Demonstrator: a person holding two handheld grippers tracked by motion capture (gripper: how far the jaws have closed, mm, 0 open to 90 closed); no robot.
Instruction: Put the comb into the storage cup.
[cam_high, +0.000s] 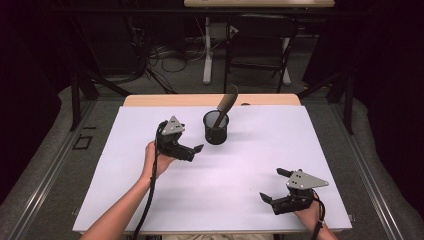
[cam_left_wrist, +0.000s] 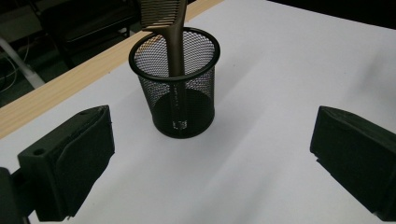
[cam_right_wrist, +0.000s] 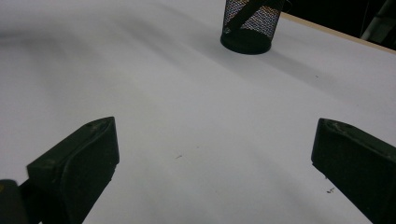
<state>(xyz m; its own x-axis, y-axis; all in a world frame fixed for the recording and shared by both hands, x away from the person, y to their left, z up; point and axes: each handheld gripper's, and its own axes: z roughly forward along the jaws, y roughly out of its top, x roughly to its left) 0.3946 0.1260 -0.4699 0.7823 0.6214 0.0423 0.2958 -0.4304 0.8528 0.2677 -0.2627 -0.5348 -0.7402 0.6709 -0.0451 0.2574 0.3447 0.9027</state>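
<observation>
Left claw: held in the person's left hand over the white table; its two black jaws stand wide apart with nothing between them, so it is released.
Left claw, own view: the left gripper view shows the padded fingers at either side, with bare table between them.
Thing ahead of the left claw: a black mesh cup stands upright just beyond the jaw tips, centred in the gap but not touching either jaw.
Inside the cup: a brown comb leans handle-down against the rim, teeth end sticking up and out.
Right claw: held low near the person's edge of the table, also released, jaws spread with only bare table between them.
Cup from the right claw: well apart, far ahead and slightly to one side, seen small at the top of the right gripper view.
How the comb likely handles: light, stiff, thin plastic, probably smooth and a little slippery.
Where to take hold of the comb: the exposed upper part above the rim looks easiest, pinched across its flat faces.
How the cup likely handles: light, rigid wire mesh; it could tip or slide if nudged, since nothing steadies it.
Beyond the table: dark floor, cables and chair legs.
</observation>
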